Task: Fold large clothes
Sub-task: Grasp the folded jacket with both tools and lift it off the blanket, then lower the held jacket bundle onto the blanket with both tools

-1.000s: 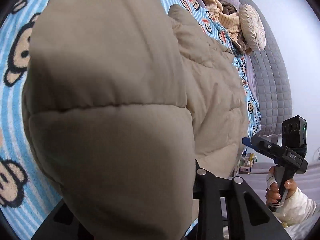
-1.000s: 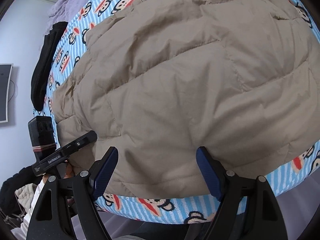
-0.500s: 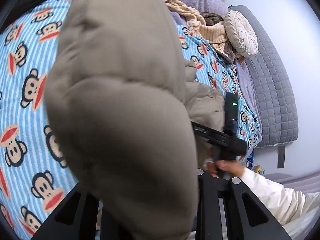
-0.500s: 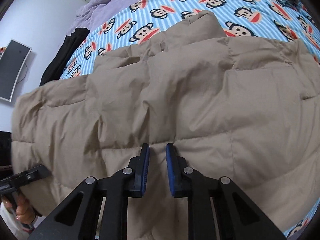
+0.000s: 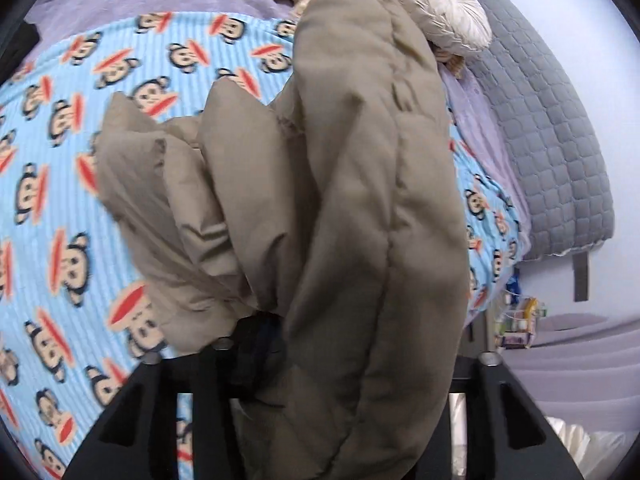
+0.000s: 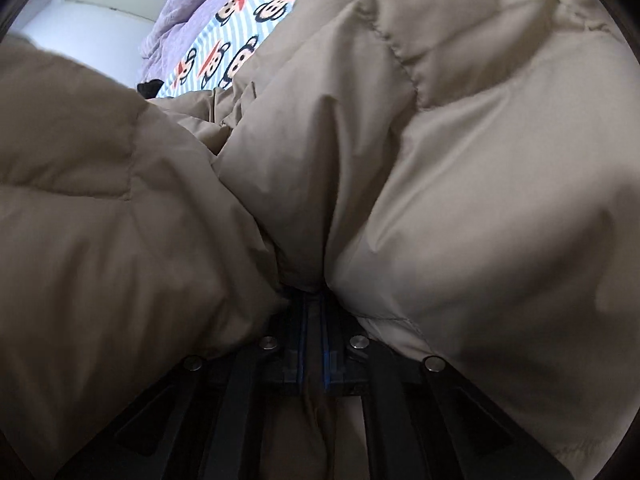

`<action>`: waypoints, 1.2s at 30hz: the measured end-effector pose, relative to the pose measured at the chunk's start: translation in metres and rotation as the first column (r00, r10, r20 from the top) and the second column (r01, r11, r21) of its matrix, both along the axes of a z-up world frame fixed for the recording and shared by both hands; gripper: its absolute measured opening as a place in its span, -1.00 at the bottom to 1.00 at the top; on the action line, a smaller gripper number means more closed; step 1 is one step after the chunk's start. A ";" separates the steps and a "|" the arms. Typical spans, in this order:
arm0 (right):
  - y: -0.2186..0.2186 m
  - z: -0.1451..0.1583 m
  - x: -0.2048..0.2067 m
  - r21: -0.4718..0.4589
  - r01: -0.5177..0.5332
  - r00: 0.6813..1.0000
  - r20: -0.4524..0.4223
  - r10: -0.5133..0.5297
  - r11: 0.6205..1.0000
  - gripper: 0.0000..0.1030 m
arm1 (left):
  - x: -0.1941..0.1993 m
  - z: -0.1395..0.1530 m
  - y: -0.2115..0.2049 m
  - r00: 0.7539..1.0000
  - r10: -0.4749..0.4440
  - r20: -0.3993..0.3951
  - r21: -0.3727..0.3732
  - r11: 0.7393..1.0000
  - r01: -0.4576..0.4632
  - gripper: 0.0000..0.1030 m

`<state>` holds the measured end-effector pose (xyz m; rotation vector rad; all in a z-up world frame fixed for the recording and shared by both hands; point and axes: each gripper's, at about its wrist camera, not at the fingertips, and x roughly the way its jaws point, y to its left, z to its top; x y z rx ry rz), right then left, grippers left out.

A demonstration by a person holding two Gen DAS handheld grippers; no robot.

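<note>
Looking down the right hand-held gripper [image 6: 313,320], its blue pads [image 6: 326,354] are shut tight on a fold of the tan jacket [image 6: 460,168]. A thin strip of fabric runs between them and puffy panels bulge out at 9 and 3 o'clock. The monkey-print sheet [image 6: 224,60] only peeks through at 11 o'clock.

On the left view, the jacket [image 5: 360,208] hangs bunched up right over the left hand-held gripper [image 5: 372,352] and fills the gap between its two fingers. The rest of it trails off toward 10 o'clock onto the bed sheet [image 5: 60,208]. Those jaws have just been opening with the jacket still between them. I honestly can't tell if the pads are still pinching it, since the fabric hides the 3 o'clock finger. A round cream cushion [image 5: 444,12] sits at 1 o'clock by the grey headboard [image 5: 560,140].

Compared with a second ago, the right jaws were wide open over a flat jacket, then went nearly shut, and now they're clamped. The left view used to be mostly jacket, with the other gripper out at 4 o'clock. Now a lot more sheet shows and that gripper is out of view.

Both grippers point steeply down at the bed.
</note>
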<state>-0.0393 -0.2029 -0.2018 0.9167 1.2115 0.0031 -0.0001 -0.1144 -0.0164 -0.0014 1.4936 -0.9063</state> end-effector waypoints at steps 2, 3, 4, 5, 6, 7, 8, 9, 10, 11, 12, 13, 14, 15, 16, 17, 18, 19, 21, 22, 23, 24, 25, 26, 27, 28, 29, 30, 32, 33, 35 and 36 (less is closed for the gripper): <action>-0.014 0.008 -0.011 0.046 0.028 1.000 0.010 -0.029 0.999 -0.91 | 0.004 -0.009 -0.019 0.998 -0.010 -0.056 -0.014 1.000 0.009 0.42; -0.022 0.014 -0.020 0.059 0.038 0.999 0.023 -0.040 0.998 -0.91 | 0.004 -0.013 -0.029 0.997 -0.019 -0.080 -0.020 1.000 0.017 0.50; -0.031 0.020 -0.029 0.059 0.047 0.998 0.032 -0.049 0.997 -0.91 | 0.002 -0.019 -0.040 0.994 -0.034 -0.102 -0.028 0.999 0.032 0.51; -0.039 0.026 -0.038 0.055 0.059 0.997 0.040 -0.061 0.997 -0.85 | 0.001 -0.025 -0.050 0.991 -0.054 -0.123 -0.038 0.998 0.049 0.51; -0.050 0.033 -0.052 0.048 0.083 0.995 0.043 -0.085 0.995 -0.82 | -0.001 -0.031 -0.059 0.986 -0.079 -0.146 -0.054 0.996 0.072 0.51; -0.059 0.037 -0.063 0.049 0.105 0.993 0.045 -0.108 0.993 -0.82 | -0.003 -0.036 -0.069 0.980 -0.107 -0.168 -0.071 0.993 0.096 0.51; -0.069 0.040 -0.077 0.053 0.135 0.989 0.046 -0.138 0.989 -0.82 | -0.001 -0.043 -0.078 0.975 -0.125 -0.181 -0.084 0.990 0.111 0.51; -0.079 0.042 -0.091 0.055 0.168 0.984 0.044 -0.171 0.984 -0.82 | -0.003 -0.048 -0.086 0.973 -0.140 -0.185 -0.097 0.988 0.124 0.51; -0.086 0.044 -0.102 0.056 0.192 0.980 0.041 -0.195 0.980 -0.82 | -0.005 -0.052 -0.095 0.970 -0.163 -0.179 -0.110 0.983 0.145 0.51; -0.093 0.045 -0.114 0.055 0.219 0.974 0.036 -0.222 0.974 -0.82 | -0.007 -0.056 -0.095 0.971 -0.179 -0.161 -0.113 0.980 0.162 0.51; -0.098 0.046 -0.125 0.052 0.240 0.970 0.030 -0.242 0.969 -0.82 | -0.009 -0.061 -0.102 0.973 -0.192 -0.128 -0.104 0.978 0.179 0.51; -0.101 0.046 -0.132 0.048 0.256 0.966 0.024 -0.257 0.965 -0.82 | -0.009 -0.066 -0.108 0.975 -0.198 -0.097 -0.088 0.978 0.189 0.51; -0.105 0.047 -0.141 0.045 0.273 0.961 0.019 -0.274 0.961 -0.82 | -0.012 -0.073 -0.117 0.977 -0.198 -0.078 -0.073 0.979 0.193 0.51; -0.107 0.047 -0.149 0.044 0.286 0.958 0.014 -0.287 0.957 -0.82 | -0.008 -0.077 -0.127 0.978 -0.197 -0.067 -0.062 0.979 0.193 0.51; -0.109 0.048 -0.155 0.043 0.297 0.955 0.009 -0.298 0.954 -0.82 | -0.009 -0.082 -0.133 0.979 -0.195 -0.056 -0.054 0.980 0.192 0.51; -0.110 0.049 -0.160 0.043 0.307 0.952 0.006 -0.308 0.951 -0.82 | -0.006 -0.085 -0.136 0.980 -0.195 -0.042 -0.048 0.980 0.193 0.51; -0.111 0.051 -0.168 0.039 0.319 0.948 0.001 -0.319 0.947 -0.82 | -0.006 -0.092 -0.139 0.980 -0.199 -0.024 -0.038 0.979 0.198 0.51; -0.111 0.053 -0.169 0.034 0.327 0.945 -0.004 -0.327 0.944 -0.82 | -0.008 -0.094 -0.146 0.978 -0.209 0.001 -0.025 0.978 0.209 0.51; -0.110 0.061 -0.180 0.033 0.343 0.939 0.001 -0.344 0.939 -0.81 | -0.011 -0.102 -0.153 0.971 -0.235 0.050 -0.001 0.972 0.235 0.51; -0.110 0.066 -0.186 0.038 0.347 0.937 0.014 -0.348 0.937 -0.80 | -0.014 -0.102 -0.158 0.966 -0.250 0.071 0.013 0.968 0.249 0.51; -0.107 0.073 -0.192 0.047 0.348 0.936 0.034 -0.350 0.936 -0.69 | -0.015 -0.109 -0.167 0.962 -0.259 0.084 0.022 0.966 0.258 0.51; -0.103 0.079 -0.197 0.053 0.346 0.936 0.057 -0.348 0.937 -0.37 | -0.016 -0.111 -0.173 0.960 -0.266 0.093 0.029 0.964 0.264 0.51; -0.103 0.088 -0.202 0.057 0.340 0.935 0.081 -0.344 0.939 -0.10 | -0.016 -0.111 -0.175 0.958 -0.271 0.099 0.035 0.963 0.268 0.51; -0.103 0.098 -0.206 0.060 0.332 0.935 0.107 -0.337 0.941 0.51 | -0.015 -0.112 -0.177 0.957 -0.271 0.103 0.042 0.962 0.268 0.51; -0.098 0.109 -0.208 0.072 0.313 0.935 0.152 -0.320 0.947 0.72 | -0.015 -0.109 -0.177 0.957 -0.268 0.111 0.046 0.963 0.264 0.51; -0.094 0.115 -0.209 0.087 0.286 0.937 0.181 -0.297 0.954 0.72 | -0.015 -0.104 -0.175 0.958 -0.261 0.121 0.046 0.965 0.257 0.51; -0.095 0.117 -0.214 0.101 0.262 0.941 0.194 -0.277 0.960 0.72 | -0.015 -0.096 -0.172 0.959 -0.248 0.139 0.040 0.969 0.245 0.51; -0.090 0.119 -0.208 0.107 0.245 0.945 0.198 -0.262 0.964 0.72 | -0.014 -0.085 -0.167 0.958 -0.233 0.168 0.028 0.972 0.232 0.51; -0.086 0.114 -0.190 0.101 0.241 0.947 0.195 -0.257 0.965 0.72 | -0.011 -0.057 -0.148 0.942 -0.187 0.280 0.010 0.981 0.192 0.51; -0.084 0.108 -0.178 0.079 0.246 0.952 0.169 -0.256 0.966 0.72 | -0.008 -0.045 -0.136 0.927 -0.155 0.341 0.006 0.987 0.163 0.51; -0.085 0.103 -0.170 0.001 0.256 0.959 0.123 -0.255 0.967 0.47 | 0.004 -0.027 -0.105 0.891 -0.074 0.448 0.007 0.997 0.079 0.51; -0.086 0.101 -0.163 -0.040 0.259 0.961 0.114 -0.253 0.965 -0.17 | 0.011 -0.024 -0.090 0.876 -0.037 0.480 0.015 0.999 0.034 0.51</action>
